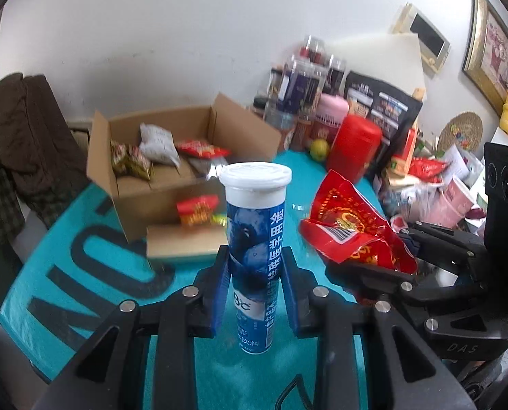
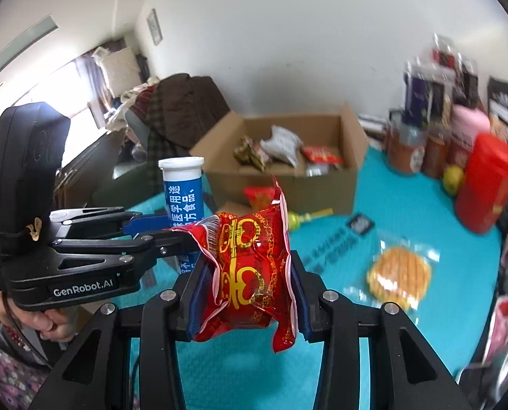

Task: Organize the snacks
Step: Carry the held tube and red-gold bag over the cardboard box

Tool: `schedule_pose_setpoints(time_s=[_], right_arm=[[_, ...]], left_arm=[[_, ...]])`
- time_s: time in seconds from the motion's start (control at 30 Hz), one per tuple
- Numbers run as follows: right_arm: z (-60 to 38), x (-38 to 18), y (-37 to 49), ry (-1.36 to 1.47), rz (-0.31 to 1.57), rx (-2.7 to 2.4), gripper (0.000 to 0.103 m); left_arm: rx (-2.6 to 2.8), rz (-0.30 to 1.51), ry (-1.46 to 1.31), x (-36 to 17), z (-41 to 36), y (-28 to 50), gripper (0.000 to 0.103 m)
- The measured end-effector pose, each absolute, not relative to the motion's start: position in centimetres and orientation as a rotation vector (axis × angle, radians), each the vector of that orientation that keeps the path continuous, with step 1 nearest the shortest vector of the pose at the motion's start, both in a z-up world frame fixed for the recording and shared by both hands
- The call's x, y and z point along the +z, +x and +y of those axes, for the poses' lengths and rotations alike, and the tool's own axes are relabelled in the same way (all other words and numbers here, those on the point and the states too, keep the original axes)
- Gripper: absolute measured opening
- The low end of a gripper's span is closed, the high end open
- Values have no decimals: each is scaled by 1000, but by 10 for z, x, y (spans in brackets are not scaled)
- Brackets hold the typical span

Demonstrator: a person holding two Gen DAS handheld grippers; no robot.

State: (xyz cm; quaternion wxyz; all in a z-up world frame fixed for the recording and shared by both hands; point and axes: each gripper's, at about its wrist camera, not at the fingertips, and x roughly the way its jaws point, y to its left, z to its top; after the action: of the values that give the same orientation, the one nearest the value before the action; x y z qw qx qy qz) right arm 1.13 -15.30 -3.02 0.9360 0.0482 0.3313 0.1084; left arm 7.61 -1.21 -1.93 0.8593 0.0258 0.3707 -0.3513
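Observation:
My left gripper point(image 1: 255, 266) is shut on a blue tube with a white cap point(image 1: 254, 235), held upright above the teal cloth. The same tube point(image 2: 183, 191) shows at the left of the right wrist view. My right gripper point(image 2: 250, 283) is shut on a crumpled red snack packet point(image 2: 250, 270); that packet point(image 1: 353, 229) appears at the right of the left wrist view. An open cardboard box point(image 1: 172, 184) with several snack packets inside stands behind both; in the right wrist view the box point(image 2: 322, 188) is straight ahead.
A flat carton point(image 1: 185, 242) and a red-yellow packet point(image 1: 197, 210) lie before the box. A wrapped round waffle point(image 2: 399, 273), a small dark packet point(image 2: 359, 222) and a yellow-green item point(image 2: 305, 218) lie on the teal cloth point(image 2: 442, 232). Jars, a red canister point(image 2: 486, 188) and a lemon crowd the far right.

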Motion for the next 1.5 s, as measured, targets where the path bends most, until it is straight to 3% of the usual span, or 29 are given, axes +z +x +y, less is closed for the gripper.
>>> schedule_pose_setpoints(time_s=[0.67, 1.5], right_arm=[[-148, 32, 93, -7, 549, 273, 42], [-171, 28, 241, 33, 531, 235, 42]], left_arm=[[-680, 611, 1, 40, -9, 155, 28], [-583, 541, -24, 48, -29, 308, 28]])
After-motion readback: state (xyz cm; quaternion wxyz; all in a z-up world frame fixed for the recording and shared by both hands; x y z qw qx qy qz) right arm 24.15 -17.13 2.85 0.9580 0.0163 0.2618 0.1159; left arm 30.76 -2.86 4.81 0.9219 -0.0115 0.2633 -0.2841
